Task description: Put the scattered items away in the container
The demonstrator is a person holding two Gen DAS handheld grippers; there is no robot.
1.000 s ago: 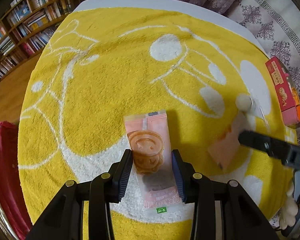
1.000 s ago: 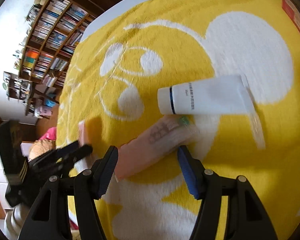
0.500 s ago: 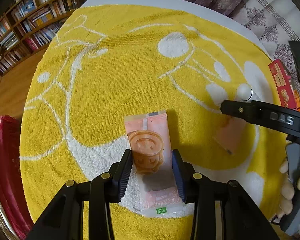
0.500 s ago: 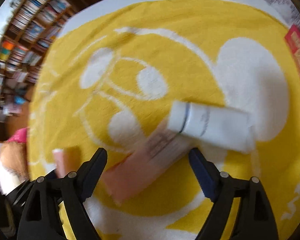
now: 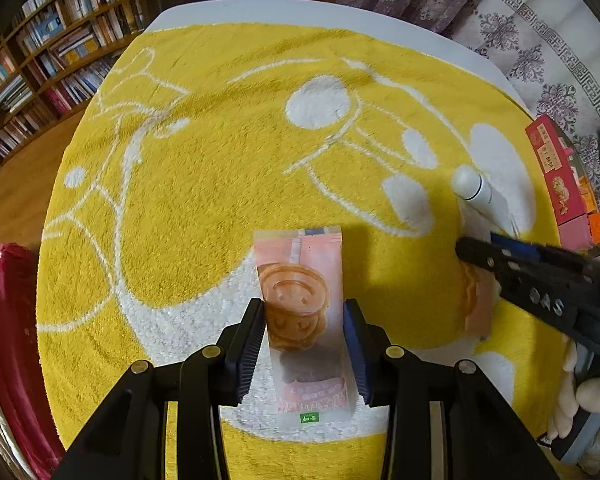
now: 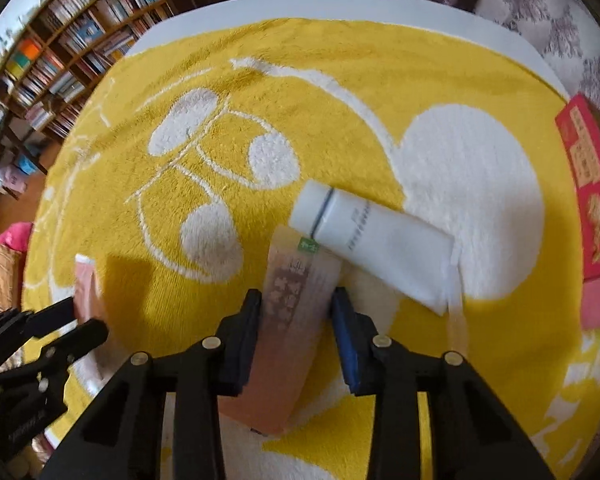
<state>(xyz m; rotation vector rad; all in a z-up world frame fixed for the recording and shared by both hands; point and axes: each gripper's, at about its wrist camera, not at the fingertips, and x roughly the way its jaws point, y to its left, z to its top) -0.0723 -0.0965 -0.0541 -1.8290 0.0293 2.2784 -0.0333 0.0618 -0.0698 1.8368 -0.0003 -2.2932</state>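
A pink cookie packet (image 5: 300, 264) with a smiling biscuit printed on it lies on the yellow towel (image 5: 220, 160). My left gripper (image 5: 303, 308) is shut on its long edges. A second pink packet (image 6: 290, 264) lies printed-back up, its far end tucked under a white tube (image 6: 372, 236). My right gripper (image 6: 296, 304) straddles it; its jaws are closing and both pads touch the packet's sides. The left wrist view shows that right gripper (image 5: 476, 246) at the right, over its packet (image 5: 478, 300), with the tube (image 5: 476, 188) behind. The left gripper (image 6: 86, 316) appears low left in the right wrist view.
A red printed box (image 5: 552, 176) sits at the towel's right edge, also seen as the red box (image 6: 588, 188). The towel covers a white table. Bookshelves (image 5: 40, 60) stand far left, red fabric (image 5: 4, 340) hangs at the left, and a patterned cloth (image 5: 540, 60) lies beyond.
The right gripper has rolled to line up with the second packet, and its jaws, wide half a second ago, have closed onto the packet's sides. The left gripper still holds its packet.
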